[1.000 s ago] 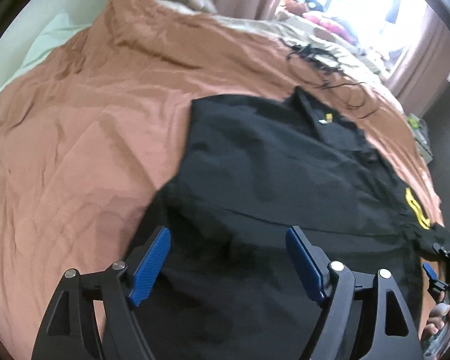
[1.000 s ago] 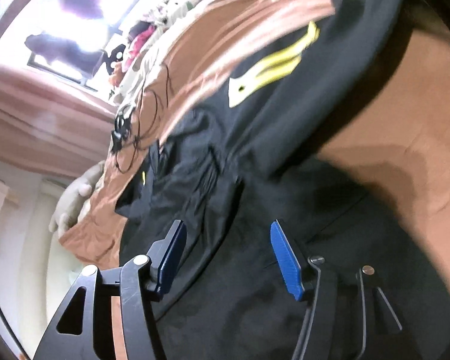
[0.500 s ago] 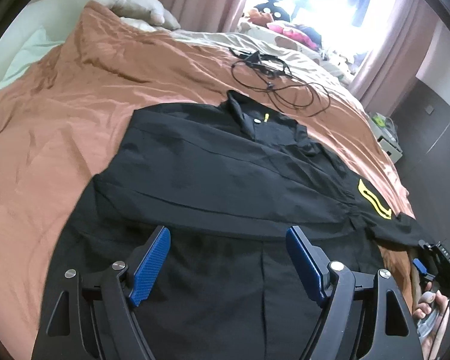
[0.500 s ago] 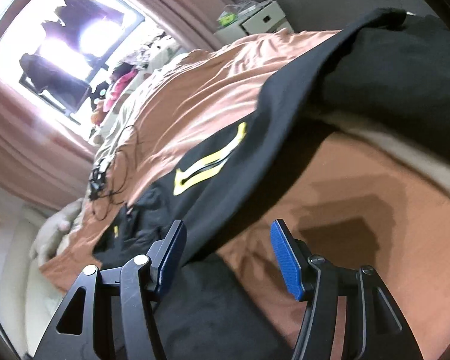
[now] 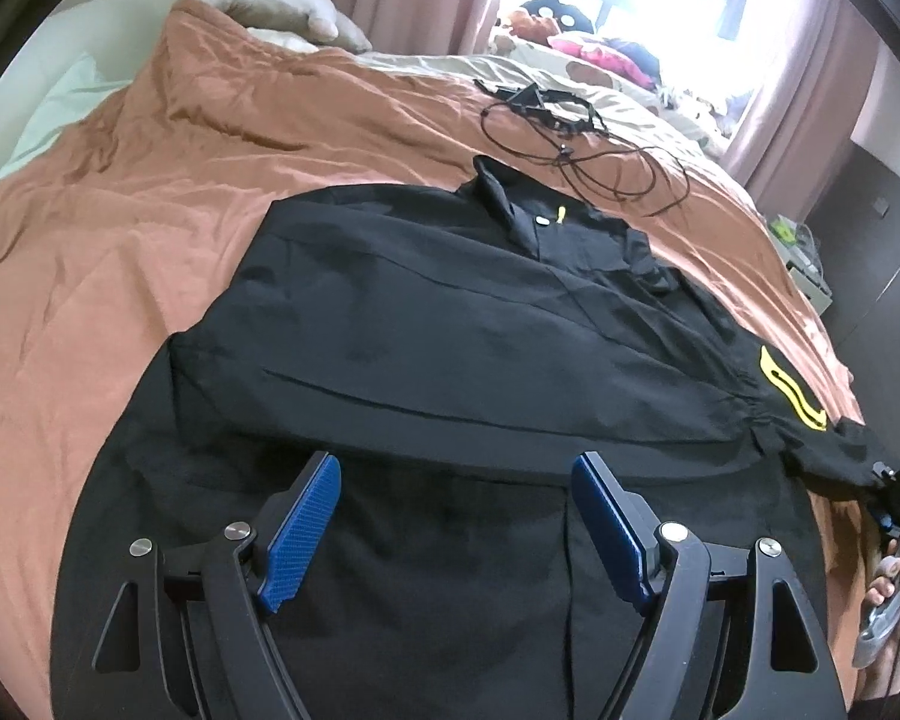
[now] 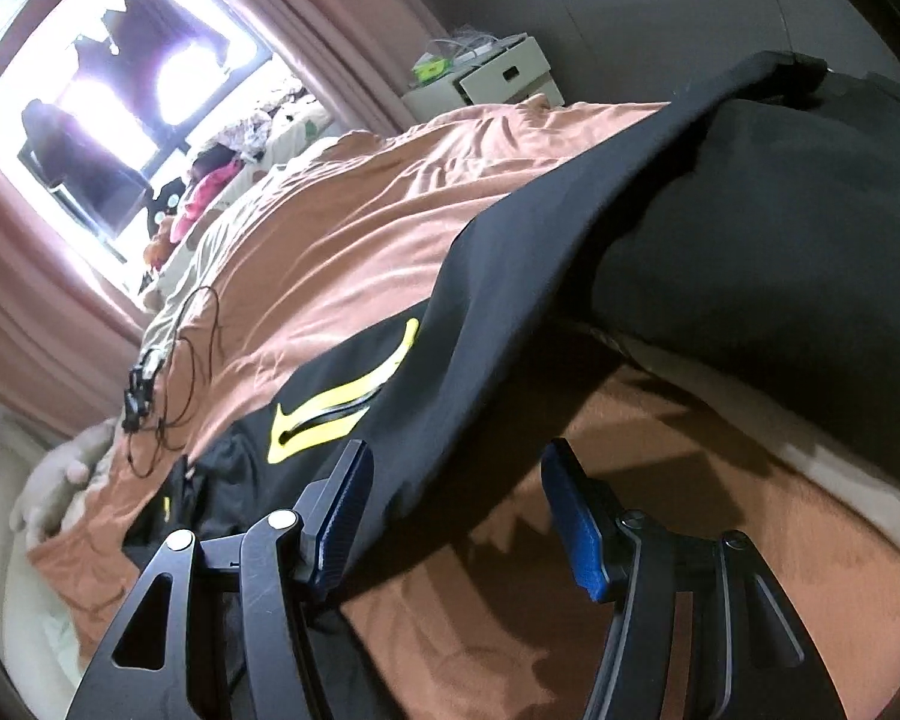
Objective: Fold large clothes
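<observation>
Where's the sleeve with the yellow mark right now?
In the left wrist view the sleeve with the yellow mark lies at the jacket's right end on the brown bedspread, near the right tongs. In the right wrist view it runs past the left fingertip.

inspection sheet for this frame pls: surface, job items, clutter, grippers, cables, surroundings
Surface: bed with a wrinkled rust-brown cover.
Job's things: black jacket spread on the cover, collar at the far side; one sleeve folded across the body, the sleeve with the yellow mark stretched out toward the bed edge.
Clutter: grey plush toy at the far end; pile of toys and clothes by the window.
Grippers: left gripper open above the jacket hem, holding nothing; right gripper open beside the stretched sleeve, holding nothing.
Cables: loose black cable on the cover beyond the collar, not touching the jacket.
Surroundings: pink curtains, bright window, white drawer unit beside the bed.
</observation>
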Demonstrator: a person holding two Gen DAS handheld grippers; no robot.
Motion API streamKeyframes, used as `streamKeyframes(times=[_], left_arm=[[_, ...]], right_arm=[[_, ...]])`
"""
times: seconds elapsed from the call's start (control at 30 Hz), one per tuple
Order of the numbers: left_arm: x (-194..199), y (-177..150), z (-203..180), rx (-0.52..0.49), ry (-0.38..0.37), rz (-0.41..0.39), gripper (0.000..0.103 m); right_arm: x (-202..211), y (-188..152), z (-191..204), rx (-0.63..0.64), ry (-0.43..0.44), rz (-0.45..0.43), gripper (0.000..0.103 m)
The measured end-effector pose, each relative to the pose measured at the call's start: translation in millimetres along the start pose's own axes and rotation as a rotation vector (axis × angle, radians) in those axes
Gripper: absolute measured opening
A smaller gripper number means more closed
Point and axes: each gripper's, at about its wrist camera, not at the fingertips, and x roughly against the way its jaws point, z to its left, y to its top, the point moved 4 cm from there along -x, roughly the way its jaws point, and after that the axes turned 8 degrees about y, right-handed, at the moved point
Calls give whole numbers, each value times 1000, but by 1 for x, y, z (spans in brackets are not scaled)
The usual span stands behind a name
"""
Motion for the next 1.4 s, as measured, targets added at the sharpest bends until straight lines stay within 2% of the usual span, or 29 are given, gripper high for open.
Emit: streamKeyframes(times=[0.03,0.1,0.13,0.17,0.3,0.37,0.5,0.73,0.9,1.03,1.17,1.23,1.4], left_arm=[[-2,0,-1,-4,1,0,80],[-5,-1,-4,-8,-15,6,80],[-7,-3,-6,-5,-31,16,80],[-9,-5,-8,-3,-40,24,80],[-17,-13,-15,7,-36,62,80],[-20,-16,-18,0,-43,78,80],[-18,-18,-29,-57,-34,65,80],[-24,-22,-44,-106,-53,72,80],[-20,-23,-66,-174,-92,54,80],[-17,-23,-74,-181,-112,55,80],[-12,-22,-73,-174,-125,47,80],[-11,-22,-71,-173,-126,45,80],[-11,-22,-64,-167,-126,52,80]], right_arm=[[-1,-1,2,6,-1,-14,58],[-4,0,4,24,-3,-28,35],[-4,-1,5,27,7,-30,8],[-5,-2,5,24,17,-36,6],[5,-5,12,56,29,-75,4],[14,-3,20,56,69,-101,4],[29,-2,45,94,116,-123,4],[44,-2,78,128,204,-114,4],[48,-12,115,189,274,-75,4],[50,-29,153,269,323,-41,4],[44,-59,187,328,377,21,4],[35,-76,203,320,433,80,4],[5,-119,231,389,427,174,4]])
